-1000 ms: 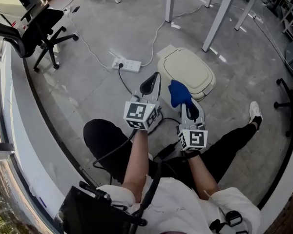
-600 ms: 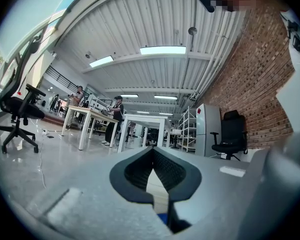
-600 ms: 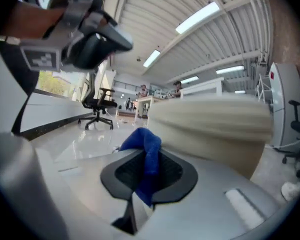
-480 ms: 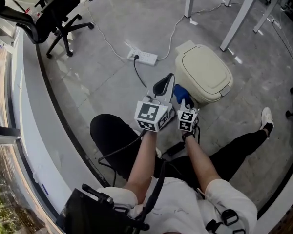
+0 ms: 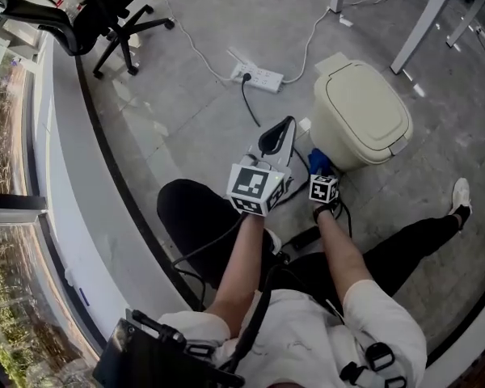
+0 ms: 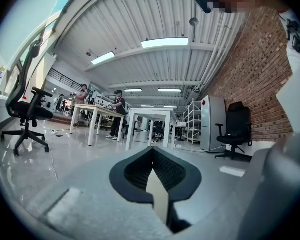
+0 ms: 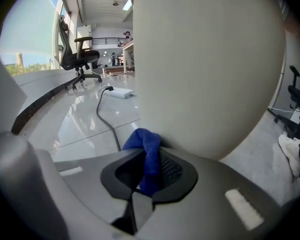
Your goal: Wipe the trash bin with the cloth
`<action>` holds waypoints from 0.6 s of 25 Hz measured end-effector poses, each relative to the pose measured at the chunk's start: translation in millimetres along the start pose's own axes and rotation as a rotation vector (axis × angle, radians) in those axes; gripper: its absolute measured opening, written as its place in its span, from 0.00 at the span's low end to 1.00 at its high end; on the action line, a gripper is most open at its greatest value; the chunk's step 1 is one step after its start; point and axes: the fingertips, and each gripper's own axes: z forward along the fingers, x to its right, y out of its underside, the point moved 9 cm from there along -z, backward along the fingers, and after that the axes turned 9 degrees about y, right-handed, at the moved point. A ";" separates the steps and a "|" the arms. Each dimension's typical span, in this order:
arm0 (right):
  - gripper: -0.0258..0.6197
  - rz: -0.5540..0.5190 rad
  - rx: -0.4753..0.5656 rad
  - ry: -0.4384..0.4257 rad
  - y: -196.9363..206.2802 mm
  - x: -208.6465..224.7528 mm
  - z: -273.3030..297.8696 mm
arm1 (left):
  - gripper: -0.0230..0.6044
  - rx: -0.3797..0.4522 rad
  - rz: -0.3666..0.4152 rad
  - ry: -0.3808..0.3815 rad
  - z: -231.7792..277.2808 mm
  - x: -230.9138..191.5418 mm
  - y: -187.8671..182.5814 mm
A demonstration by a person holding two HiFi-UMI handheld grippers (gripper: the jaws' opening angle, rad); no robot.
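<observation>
A person sitting on the grey floor [image 5: 194, 95] holds the right hand-held gripper [image 5: 318, 168] low against the side of a beige trash bin [image 5: 360, 111]. Its jaws are clamped on a blue cloth [image 7: 146, 149], whose bunched end touches the bin's wall just ahead of the jaw tips. The left hand-held gripper [image 5: 276, 134] hangs just beside the bin, jaws pressed together with nothing between them, pointing out across the room. A white power strip [image 5: 257, 76] lies near the bin. An office chair [image 5: 105, 6] stands well apart.

Both closed: left gripper [image 6: 155, 183], right gripper [image 7: 141, 184]
</observation>
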 end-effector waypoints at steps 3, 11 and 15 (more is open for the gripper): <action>0.10 -0.033 0.078 -0.082 -13.8 -9.9 -37.9 | 0.04 0.007 -0.012 -0.006 0.3 1.7 1.5; 0.10 0.037 0.645 -0.171 -136.7 22.4 -223.9 | 0.04 0.064 0.004 -0.007 13.8 7.8 -11.4; 0.10 0.081 0.871 -0.102 -171.8 64.5 -281.1 | 0.04 0.079 0.011 0.029 24.1 22.9 -11.9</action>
